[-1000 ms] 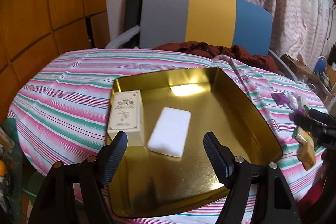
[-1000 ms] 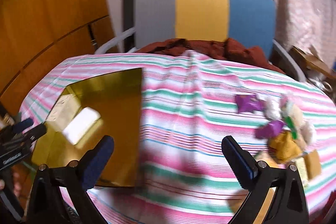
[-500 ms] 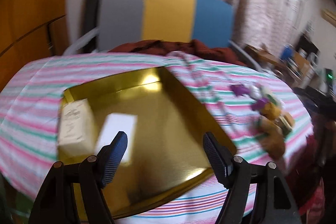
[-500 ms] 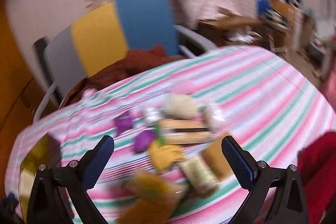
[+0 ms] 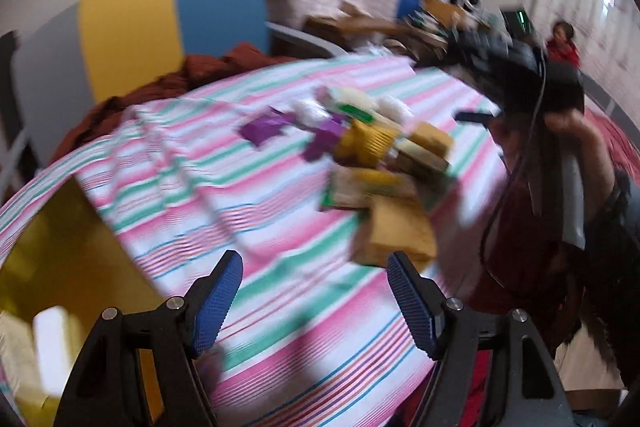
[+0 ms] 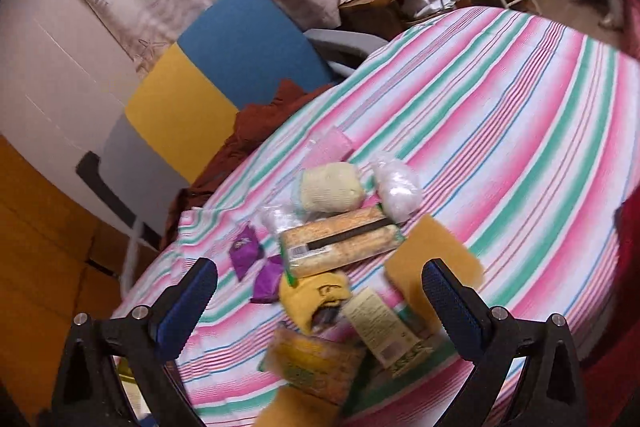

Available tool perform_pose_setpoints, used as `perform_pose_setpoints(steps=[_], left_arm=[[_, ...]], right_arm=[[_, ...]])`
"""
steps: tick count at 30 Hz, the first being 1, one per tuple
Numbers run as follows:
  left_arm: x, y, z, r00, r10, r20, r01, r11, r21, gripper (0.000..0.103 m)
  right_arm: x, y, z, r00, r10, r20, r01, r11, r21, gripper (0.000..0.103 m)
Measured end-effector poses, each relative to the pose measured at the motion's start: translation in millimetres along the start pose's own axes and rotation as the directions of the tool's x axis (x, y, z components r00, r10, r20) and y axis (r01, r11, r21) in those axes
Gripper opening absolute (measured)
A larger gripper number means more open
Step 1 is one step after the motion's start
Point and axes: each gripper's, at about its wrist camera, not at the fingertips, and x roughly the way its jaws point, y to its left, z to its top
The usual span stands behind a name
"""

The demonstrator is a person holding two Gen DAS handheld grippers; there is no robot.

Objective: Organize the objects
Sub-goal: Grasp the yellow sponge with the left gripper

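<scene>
Currently both grippers, left (image 5: 314, 301) and right (image 6: 320, 301), are hovering with fingers apart, holding nothing. Packets (image 6: 340, 247) are lying piled mid-frame on the bench (image 6: 520, 115); tray (image 5: 68, 267) lower left. Advise isolating one packet before closing.

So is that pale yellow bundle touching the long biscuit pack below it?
Touching. The right wrist view shows the yellow bundle pressed against the biscuit pack's upper edge, with no striped cloth visible between them.
</scene>
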Motion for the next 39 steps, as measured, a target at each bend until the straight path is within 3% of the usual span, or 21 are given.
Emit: perform_pose_setpoints(steps=[4,8,12,18,20,28,31,35,39], left_arm=[[28,-22,9,0.998,-0.052,-0.047,0.054,0.997,0.055,0.076],[47,-41,15,0.992,-0.100,-0.077,0.107,0.990,0.093,0.082],[71,-57,19,0.989,-0.086,-0.117,0.104,0.982,0.158,0.082],[101,-64,20,0.987,-0.060,-0.148,0.086,0.980,0.179,0.081],[112,-61,15,0.980,-0.064,-0.187,0.093,0.984,0.154,0.074],[105,-50,1,0.987,-0.089,-0.135,0.106,0.987,0.124,0.072],[98,-45,-2,0.990,-0.068,-0.121,0.081,0.991,0.104,0.057],[85,-30,-15,0.994,-0.047,-0.103,0.055,0.995,0.081,0.056],[68,-16,-33,0.996,-0.041,-0.079,0.045,0.998,0.054,0.056]], right_arm=[[7,-2,-2,0.997,0.063,-0.041,-0.062,0.998,0.024,0.103],[10,1,-4,0.996,0.068,-0.049,-0.067,0.998,0.015,0.103],[12,0,-4,0.996,0.074,-0.059,-0.073,0.997,0.022,0.103],[16,-3,-4,0.995,0.067,-0.075,-0.064,0.997,0.045,0.103],[18,-4,-4,0.995,0.062,-0.083,-0.058,0.997,0.047,0.103],[21,-3,-4,0.993,0.045,-0.108,-0.040,0.998,0.040,0.103],[23,-3,-5,0.992,0.033,-0.121,-0.029,0.999,0.033,0.103],[28,0,-6,0.990,0.008,-0.144,-0.007,1.000,0.005,0.103],[31,12,-10,0.981,0.055,-0.186,-0.066,0.996,-0.053,0.103]])
